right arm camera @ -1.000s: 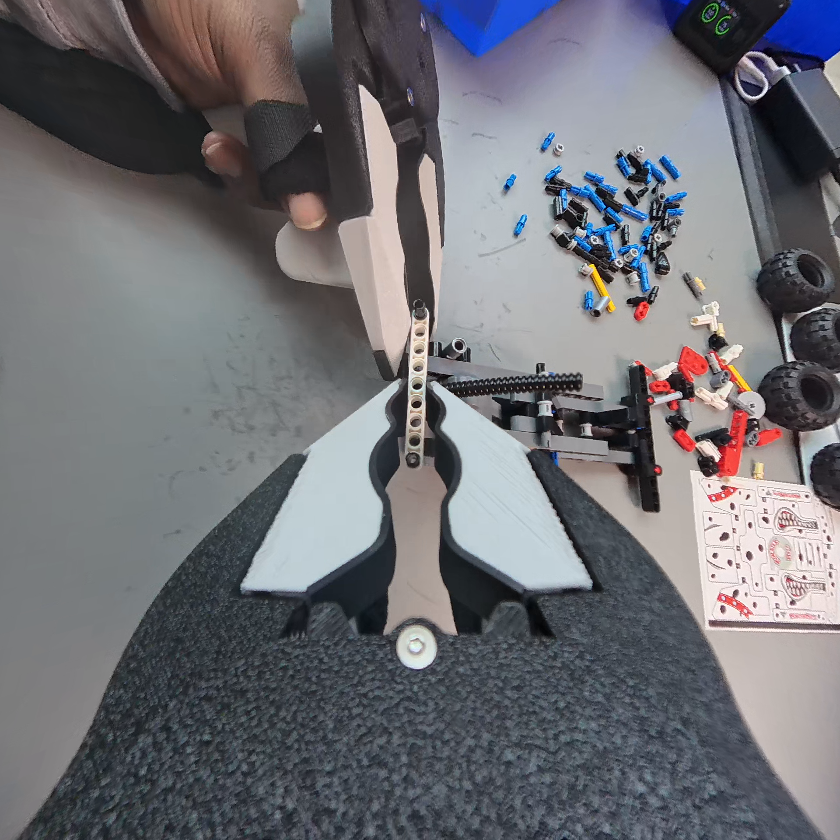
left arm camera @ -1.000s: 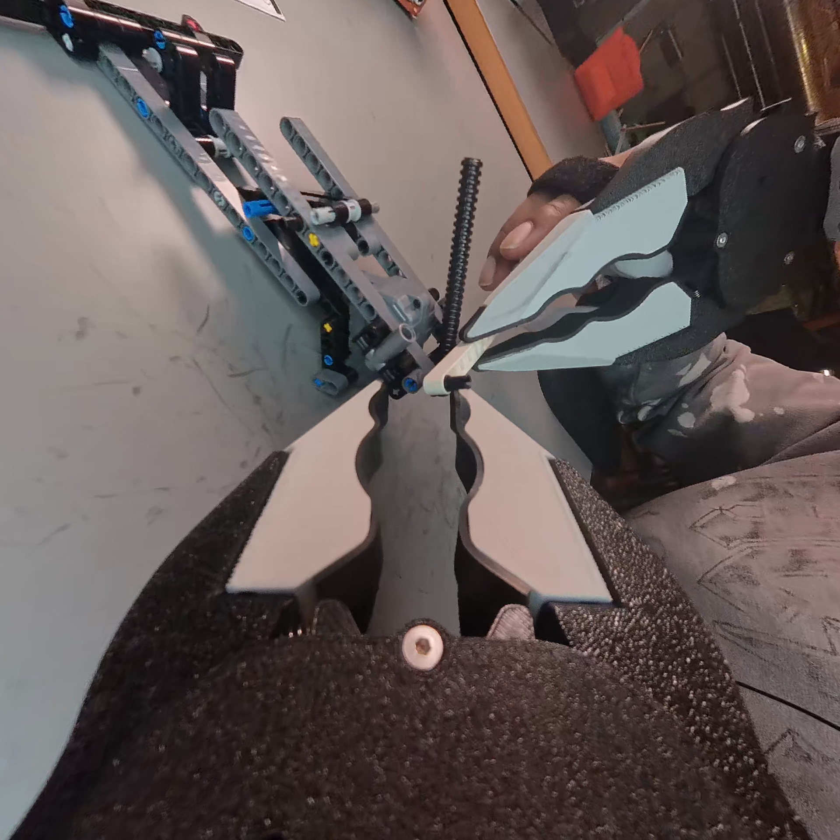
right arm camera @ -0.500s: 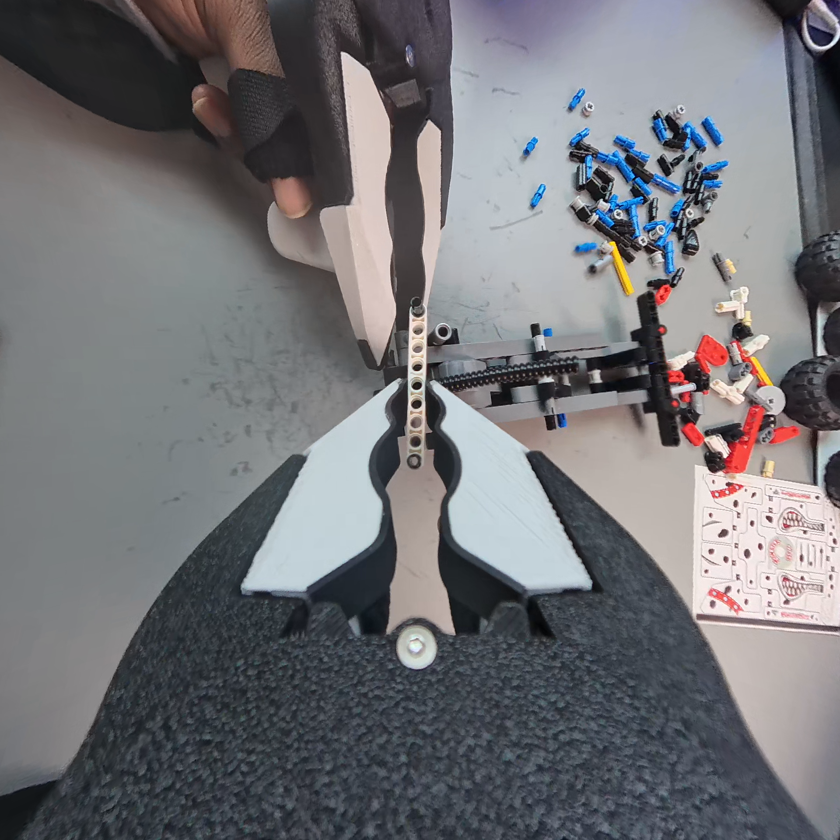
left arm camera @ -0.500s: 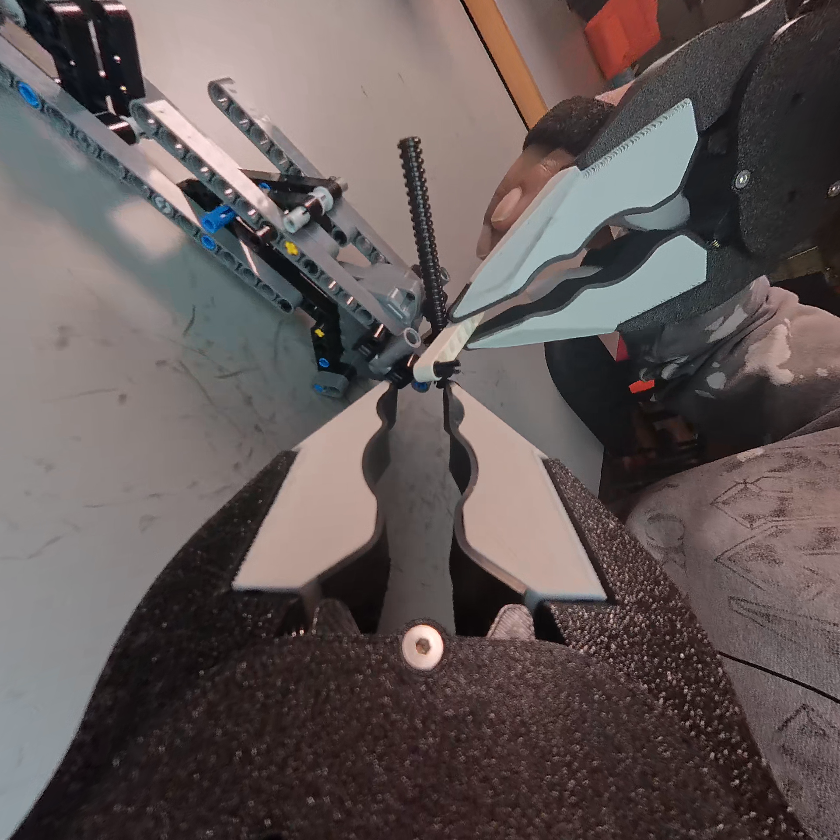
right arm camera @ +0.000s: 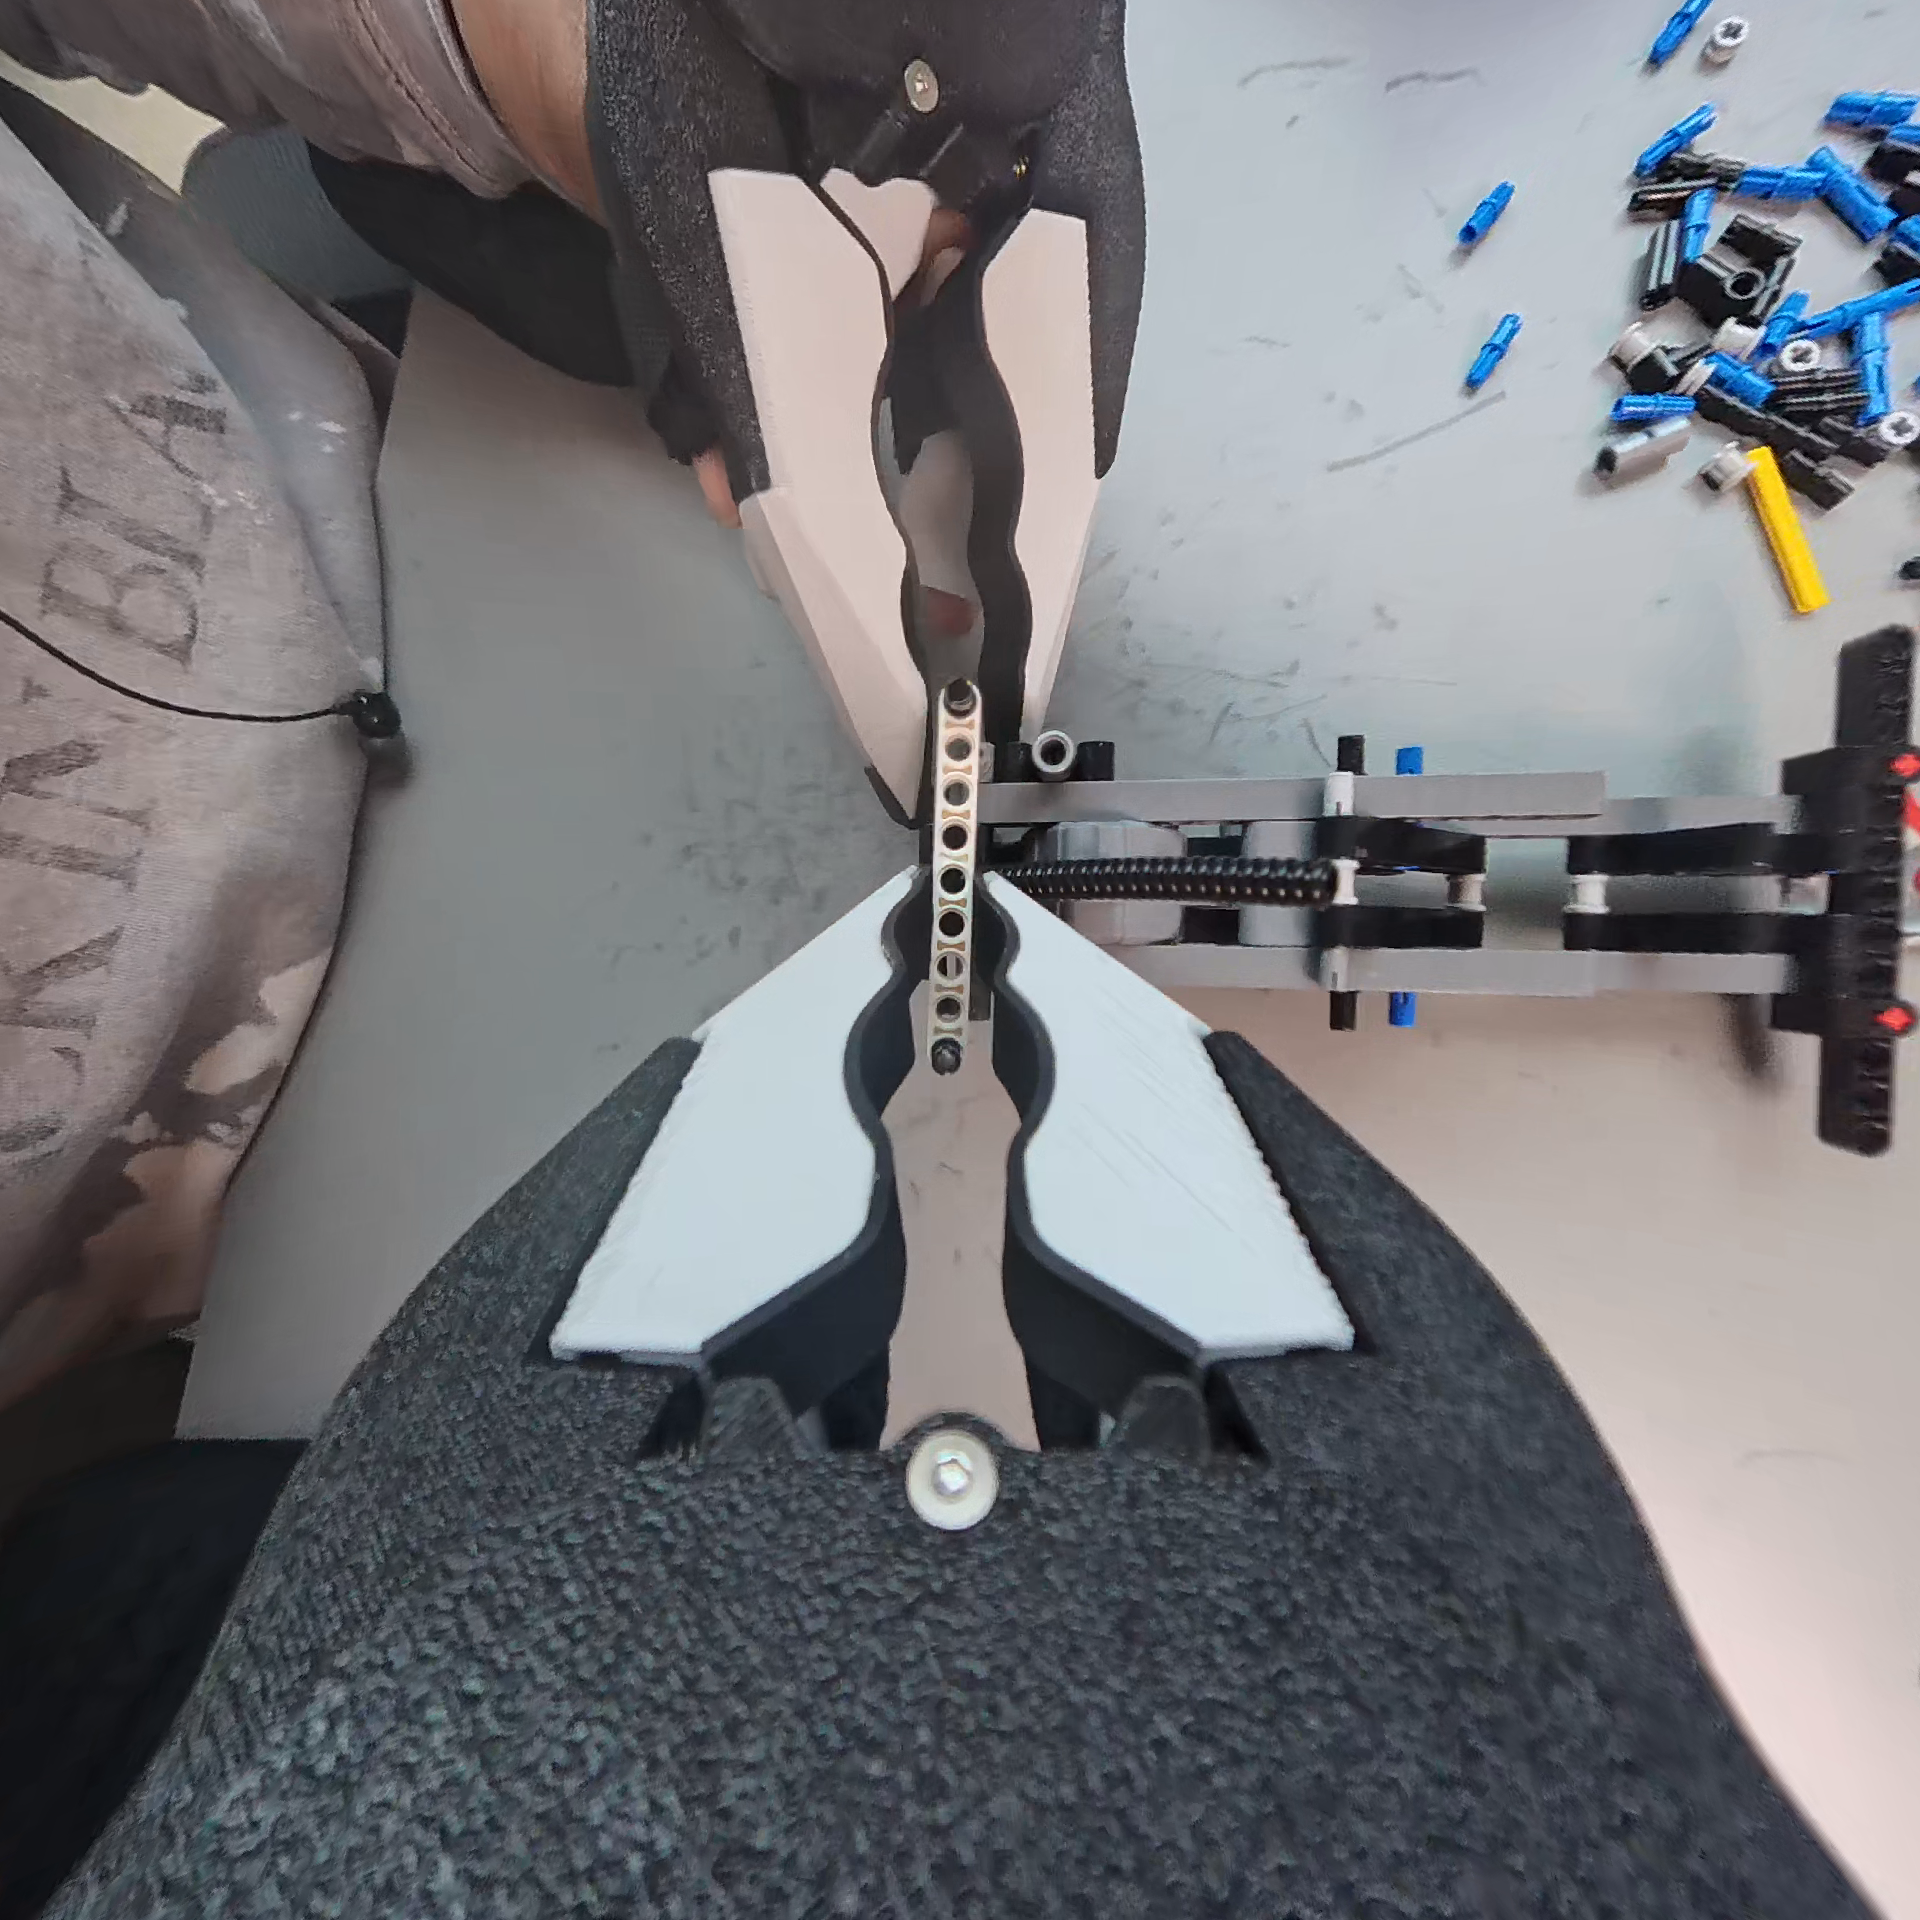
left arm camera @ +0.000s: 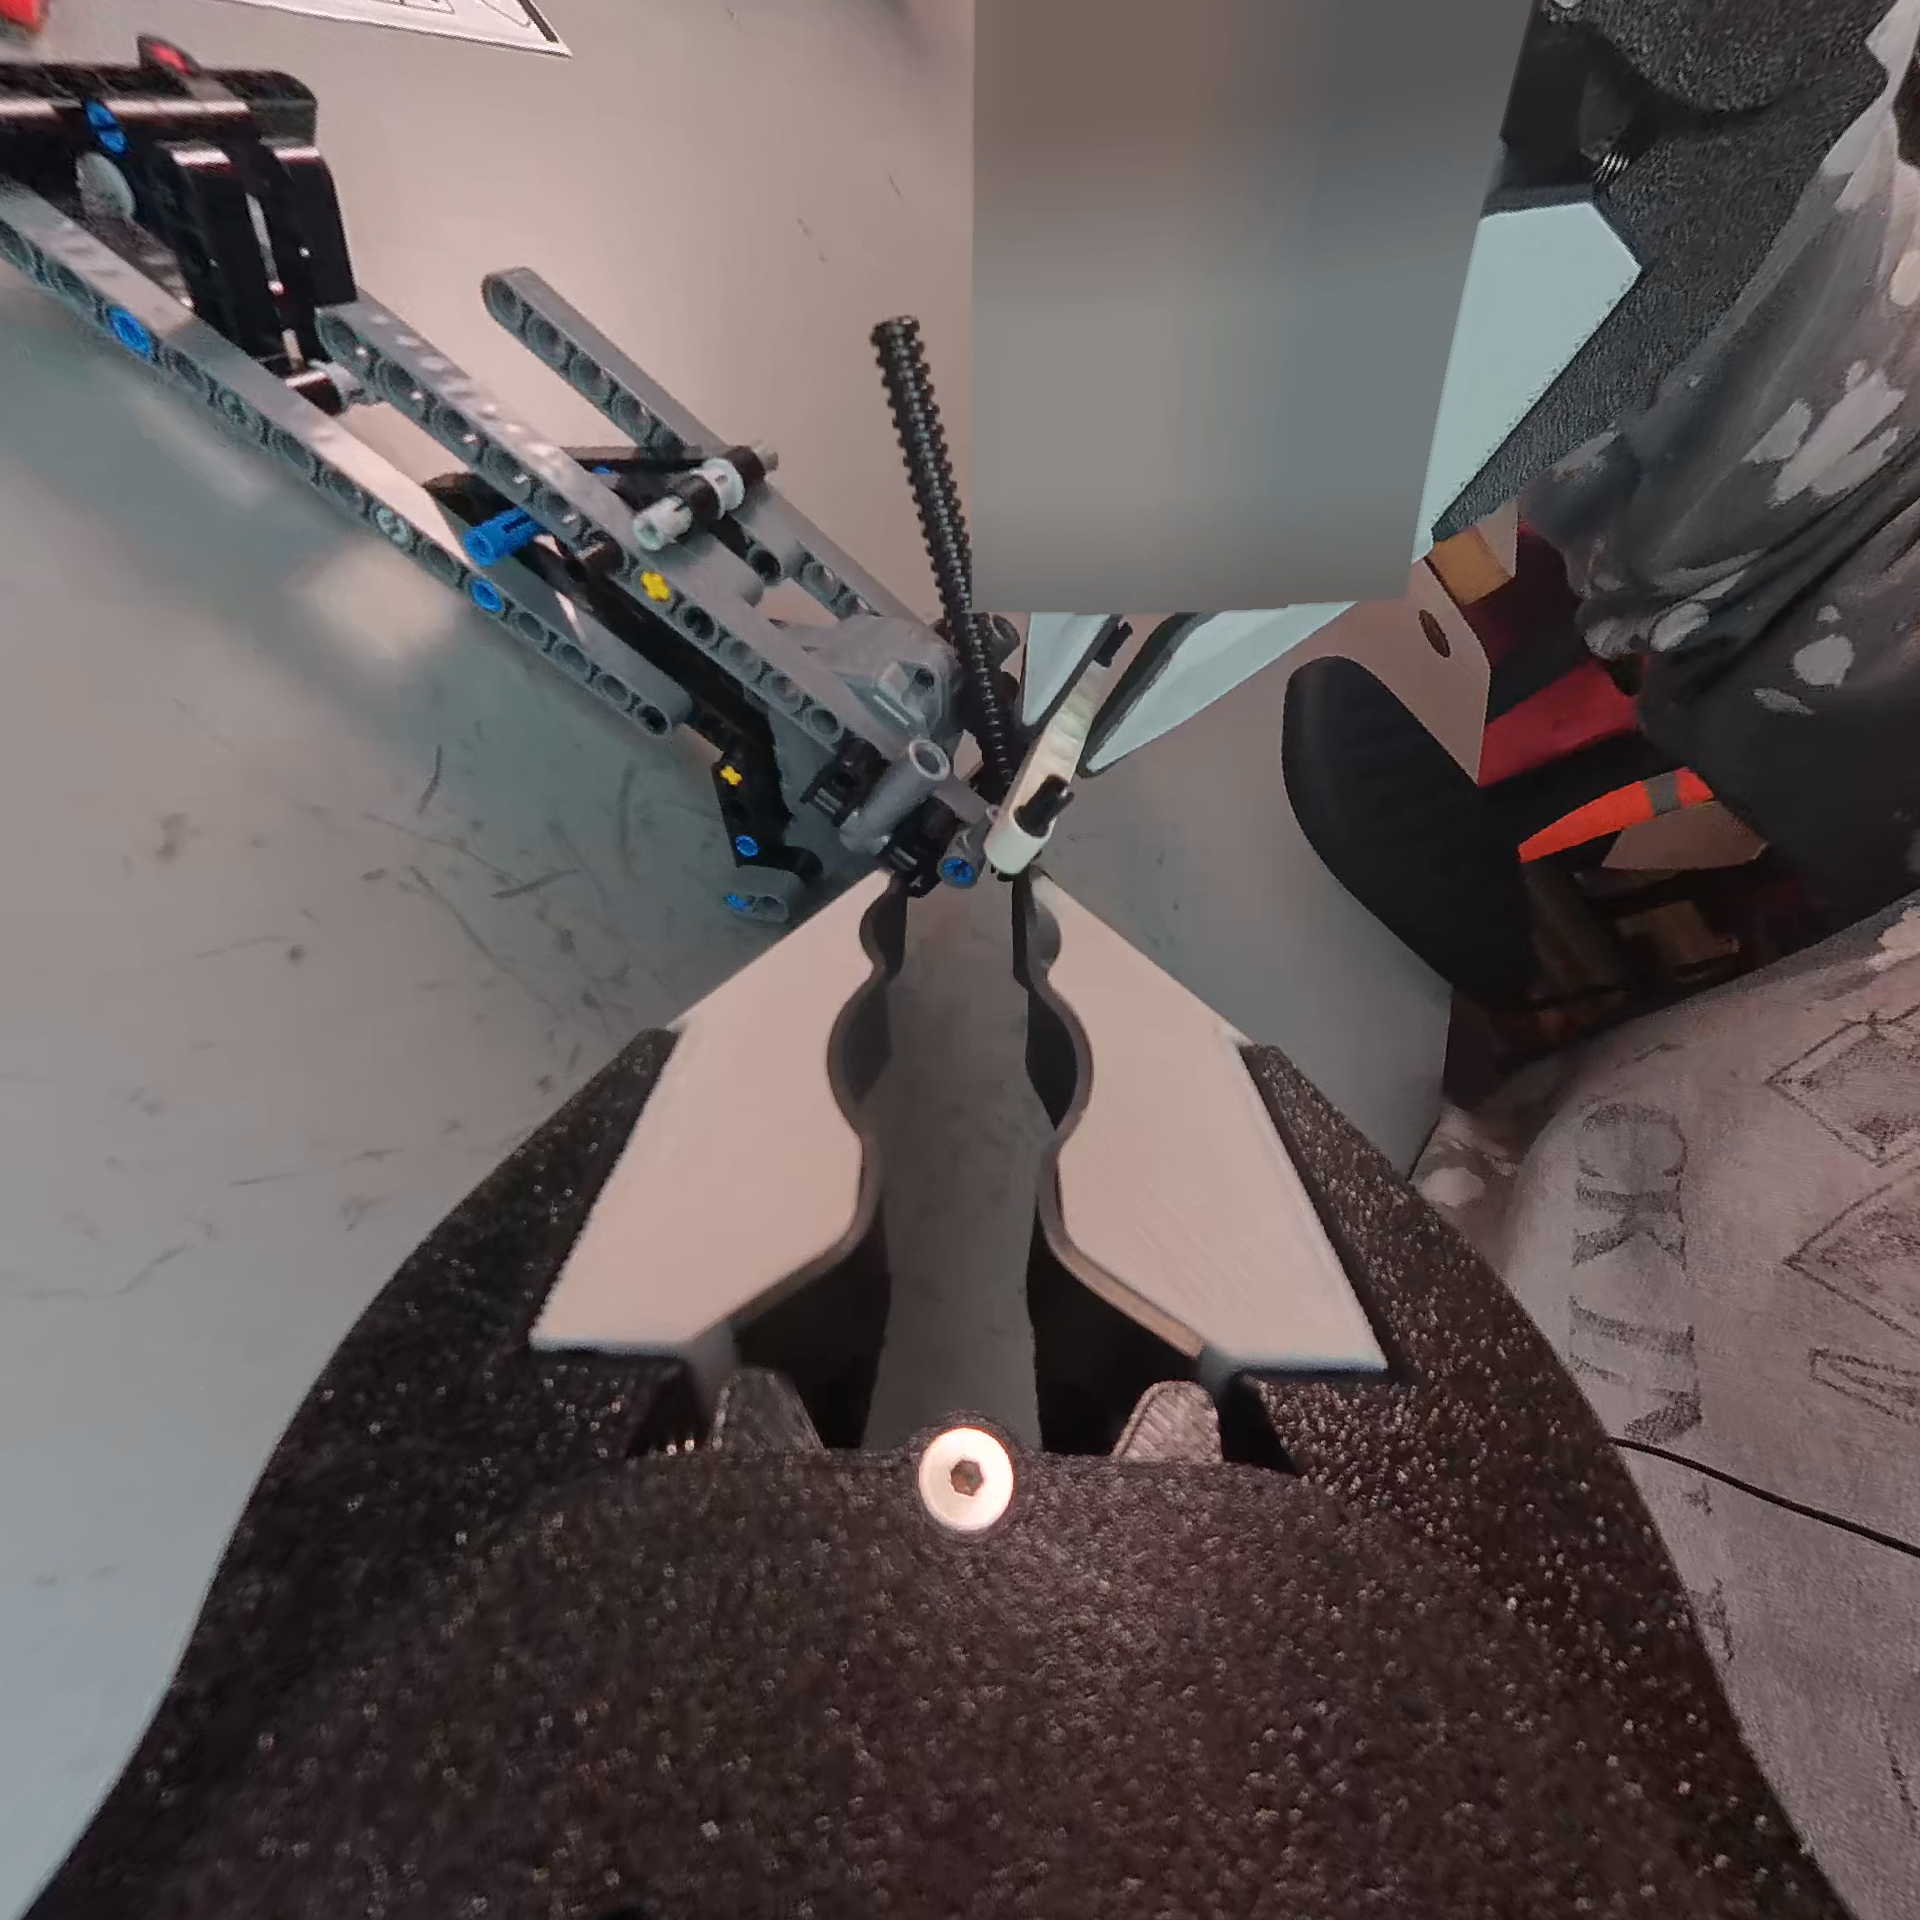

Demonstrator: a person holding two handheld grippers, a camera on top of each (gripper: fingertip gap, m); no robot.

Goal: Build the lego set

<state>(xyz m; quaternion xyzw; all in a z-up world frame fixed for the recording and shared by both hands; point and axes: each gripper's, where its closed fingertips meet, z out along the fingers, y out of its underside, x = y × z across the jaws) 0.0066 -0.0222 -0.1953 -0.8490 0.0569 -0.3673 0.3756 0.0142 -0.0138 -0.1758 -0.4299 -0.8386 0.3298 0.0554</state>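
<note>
Frame [right arm camera: 1288,800] has swung round since 1 s ago: in the right wrist view it now lies level across the table [right arm camera: 1351,468], not slanted, and the loose pins [right arm camera: 1787,260] sit farther up-right. Left gripper [left arm camera: 956,883] has turned to face us head-on. Beam is unchanged in the right jaws.

Right gripper [right arm camera: 951,881]: jaws nearly closed, pinching the white beam [right arm camera: 956,769] edge-on abt mid-length. Beam stands upright, with its top half free past the tips and a black pin in each end hole. Its upper end is touching or just beside the near end of the frame; we can't tell if any pin is seated.

Left gripper: jaws parted narrowly, tips on the frame's near end by the blue pin [left arm camera: 958,869]. It looks clamped there, though the contact itself is partly hidden. Ribbed hose [right arm camera: 1174,883] runs along the frame, w/ one end loose.

Handling, our guess:
- Beam is light, stiff, smooth plastic. It's thin, so it can pivot or slip in a two-point pinch when pushed.
- We'd grip it near the end being pressed, flat faces against the pads.
- Pins need a firm, straight push.
- Frame is long and light, and levers easily. We'd hold it close to the joint, as the left gripper does now, not far out.
- Hose is soft and flexes, so it's no use as a hold.
</note>
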